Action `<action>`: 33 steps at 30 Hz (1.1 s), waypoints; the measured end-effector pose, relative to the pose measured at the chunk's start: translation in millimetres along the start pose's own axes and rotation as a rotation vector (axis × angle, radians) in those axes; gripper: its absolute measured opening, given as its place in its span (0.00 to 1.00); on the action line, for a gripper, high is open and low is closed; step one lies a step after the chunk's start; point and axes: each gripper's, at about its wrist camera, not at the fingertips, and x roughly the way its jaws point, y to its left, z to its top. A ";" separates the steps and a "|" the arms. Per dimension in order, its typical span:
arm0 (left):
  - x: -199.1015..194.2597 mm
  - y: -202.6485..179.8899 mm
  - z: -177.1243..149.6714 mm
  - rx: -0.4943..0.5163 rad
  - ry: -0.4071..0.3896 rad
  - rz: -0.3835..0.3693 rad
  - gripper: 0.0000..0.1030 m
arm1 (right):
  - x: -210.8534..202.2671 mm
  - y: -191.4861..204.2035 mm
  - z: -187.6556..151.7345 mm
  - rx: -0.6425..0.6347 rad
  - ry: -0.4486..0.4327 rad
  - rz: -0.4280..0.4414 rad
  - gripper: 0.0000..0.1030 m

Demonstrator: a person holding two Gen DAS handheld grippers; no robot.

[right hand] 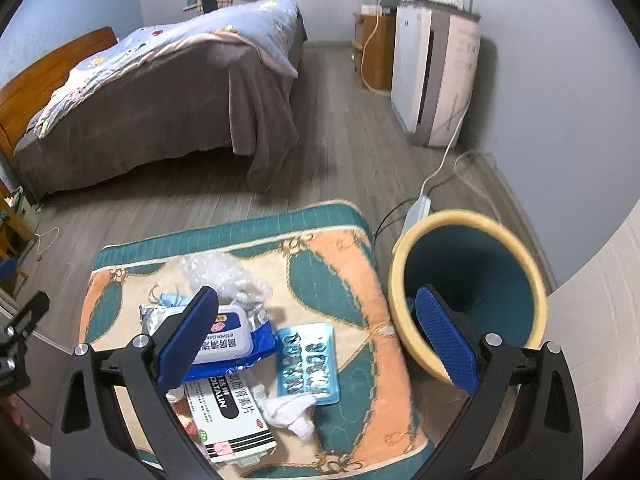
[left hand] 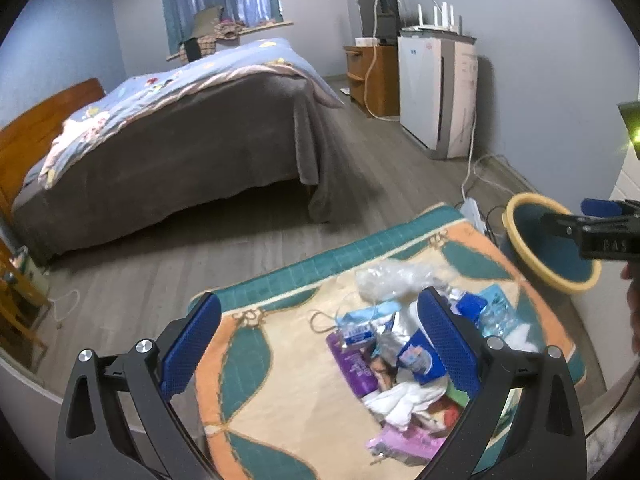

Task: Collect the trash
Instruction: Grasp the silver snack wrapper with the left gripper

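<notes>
Trash [right hand: 240, 344] heaped on a patterned cushion [right hand: 360, 280], just beside a yellow-rimmed bin [right hand: 404, 320] with a teal inside. Nearest in the right wrist view: right gripper [right hand: 314, 338] spread wide, pinching nothing, touching nothing; one blue pad [right hand: 188, 340] over the wipes pack [right hand: 232, 330], the other over the bin's near rim. Between the pads, a blister pack [right hand: 308, 364] lying flat, a crumpled tissue [right hand: 288, 410] at its near end, a white medicine box [right hand: 228, 416] alongside. Further back, crinkled clear plastic [right hand: 216, 272].

Nearest in the left wrist view: left gripper [left hand: 320, 346] likewise spread wide, empty, hovering over the same heap [left hand: 400, 344]. Visible only here: a purple packet [left hand: 354, 368], a pink wrapper [left hand: 404, 442] at the near edge, white cloth [left hand: 404, 398] and a clear bottle [left hand: 494, 314] with a blue label. Medicine box and blister pack not made out from this side. Bin [left hand: 516, 216] partly hidden behind the right gripper [left hand: 600, 216] entering from the right edge.

Beyond the cushion, grey wood floor [right hand: 340, 152], then a bed [right hand: 160, 92] with a brown cover and blue quilt, a white appliance [right hand: 432, 72] by the wall.
</notes>
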 end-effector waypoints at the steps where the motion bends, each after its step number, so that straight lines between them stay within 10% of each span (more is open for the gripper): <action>1: 2.8 -0.4 -1.2 0.008 0.005 -0.003 0.95 | 2.8 0.3 -1.2 0.009 0.013 0.007 0.94; 27: 115.3 -39.3 -40.0 -0.082 0.329 -0.211 0.95 | 72.1 -21.7 -15.9 0.061 0.272 -0.055 0.94; 30: 116.8 -39.1 -39.0 -0.126 0.327 -0.273 0.89 | 73.6 -17.2 -15.9 0.039 0.278 -0.049 0.94; 33: 119.3 -43.6 -38.7 -0.138 0.351 -0.321 0.60 | 75.1 -15.2 -17.3 0.016 0.284 -0.056 0.94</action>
